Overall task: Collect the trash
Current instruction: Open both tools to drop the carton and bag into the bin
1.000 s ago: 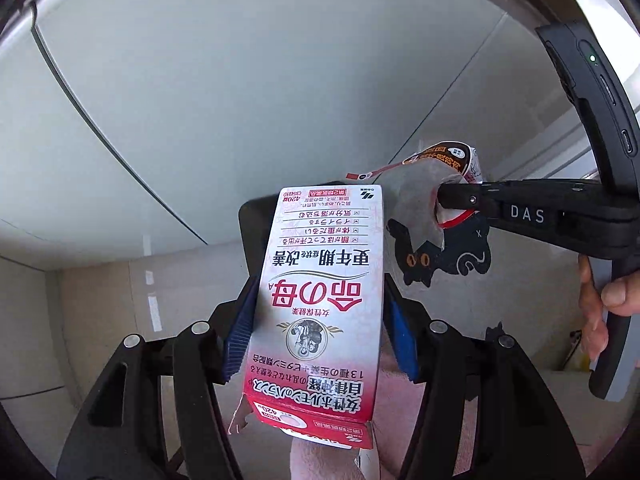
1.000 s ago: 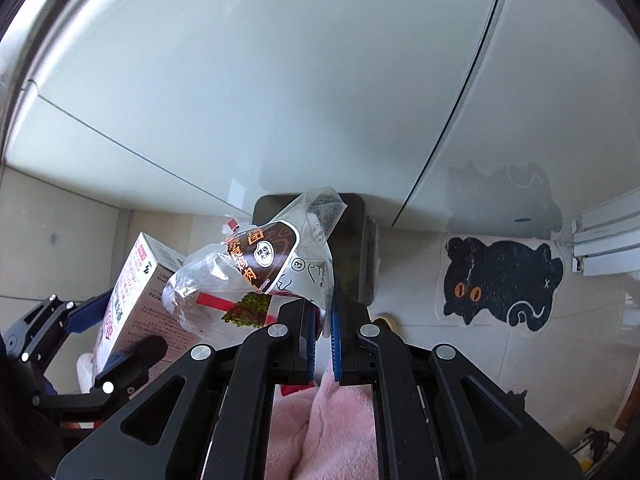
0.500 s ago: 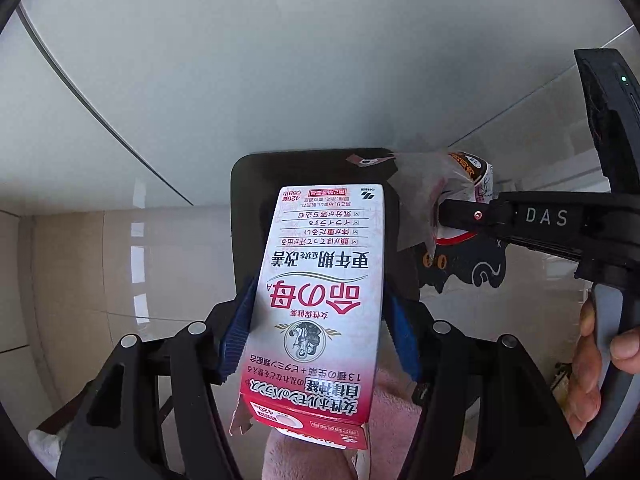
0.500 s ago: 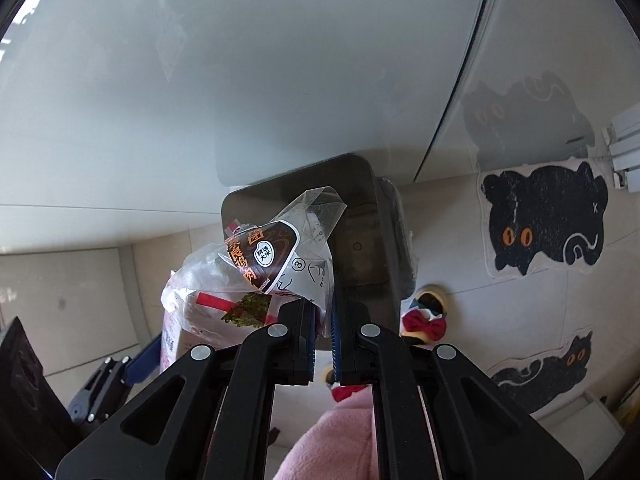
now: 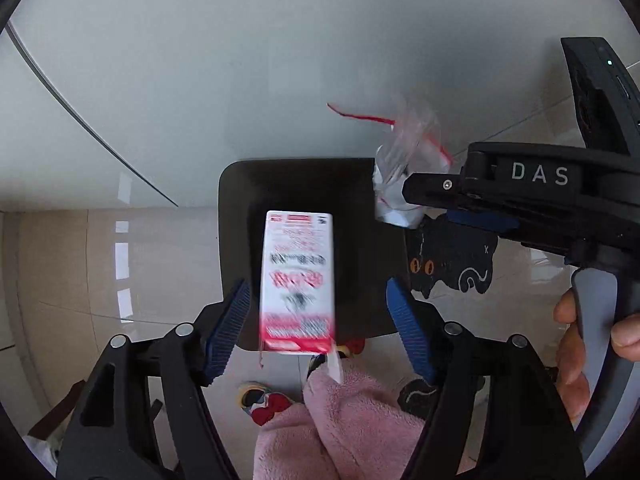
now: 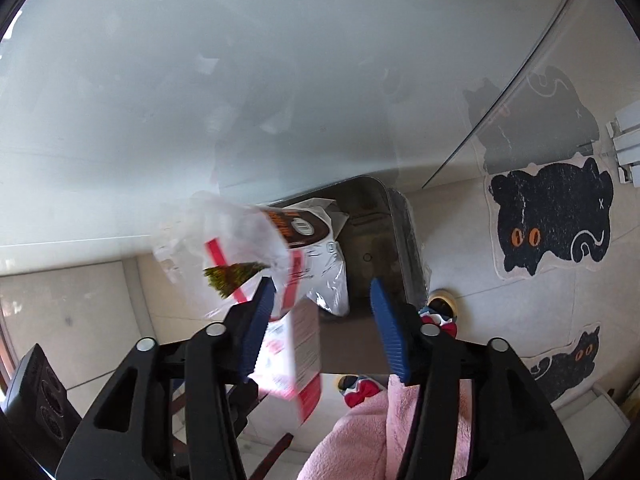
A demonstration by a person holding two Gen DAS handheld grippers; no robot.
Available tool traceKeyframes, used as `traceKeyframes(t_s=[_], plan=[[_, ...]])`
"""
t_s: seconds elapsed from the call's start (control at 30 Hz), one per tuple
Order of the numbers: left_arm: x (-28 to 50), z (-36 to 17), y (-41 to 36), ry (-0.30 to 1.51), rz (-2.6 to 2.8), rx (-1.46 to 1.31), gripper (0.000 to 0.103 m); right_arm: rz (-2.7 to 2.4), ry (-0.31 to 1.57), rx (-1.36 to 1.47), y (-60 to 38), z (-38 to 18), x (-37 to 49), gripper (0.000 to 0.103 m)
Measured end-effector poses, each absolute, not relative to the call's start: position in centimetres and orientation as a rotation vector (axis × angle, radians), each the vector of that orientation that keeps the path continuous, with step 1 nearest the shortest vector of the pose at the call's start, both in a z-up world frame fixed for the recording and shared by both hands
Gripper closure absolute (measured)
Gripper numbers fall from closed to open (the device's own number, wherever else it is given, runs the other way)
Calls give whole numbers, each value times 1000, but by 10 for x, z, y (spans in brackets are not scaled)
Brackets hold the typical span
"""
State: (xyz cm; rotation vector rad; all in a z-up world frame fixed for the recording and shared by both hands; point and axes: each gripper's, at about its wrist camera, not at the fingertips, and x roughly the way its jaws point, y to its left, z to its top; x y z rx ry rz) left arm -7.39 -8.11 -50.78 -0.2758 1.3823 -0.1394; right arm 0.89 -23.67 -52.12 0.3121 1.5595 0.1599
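Note:
A dark rectangular trash bin (image 5: 296, 188) stands on the floor below both grippers; it also shows in the right wrist view (image 6: 372, 216). My left gripper (image 5: 318, 312) is open. The white and red carton (image 5: 298, 276) is blurred and loose between its fingers, over the bin mouth. My right gripper (image 6: 320, 320) is open. The clear plastic wrapper (image 6: 248, 248) with a brown label is blurred, just off its left finger, over the bin. The carton (image 6: 296, 360) also shows there, below the wrapper. The wrapper (image 5: 404, 168) shows at the right gripper's tip in the left wrist view.
A pale cabinet front (image 5: 280, 60) rises behind the bin. A black cat-shaped mat (image 6: 552, 216) lies on the tiled floor to the right, with a smaller one (image 6: 568, 364) nearer. A pink fleece sleeve (image 5: 340, 420) and slippers (image 5: 264, 400) show below.
Both grippers have opened. The carton has left the left fingers and the wrapper has left the right fingers; both are dropping toward the bin. The view has tilted further down onto the bin.

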Motion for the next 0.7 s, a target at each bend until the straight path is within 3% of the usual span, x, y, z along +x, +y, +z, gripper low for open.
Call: traceKeyframes(t_s=[0.07,0.2,0.23,0.3,0.33,0.7], plan=[[-72,-504,-81,1377,-143,-281,23,156,1563,319,-236,-520,9,48],[-75,-498,-81,1373,-141,-271,10,151,1565,346,-237,-511,9,28],[-76,-496,-80,1376,-136,-269,8,149,1562,346,-237,-508,8,25],[-78,-490,-76,1376,-130,-267,8,146,1559,354,-236,-500,6,8],[-80,-484,-76,1375,-127,-262,8,146,1554,358,-237,-494,4,5],[-104,-372,-64,1265,-107,-207,8,165,1411,254,-232,-363,-30,3]])
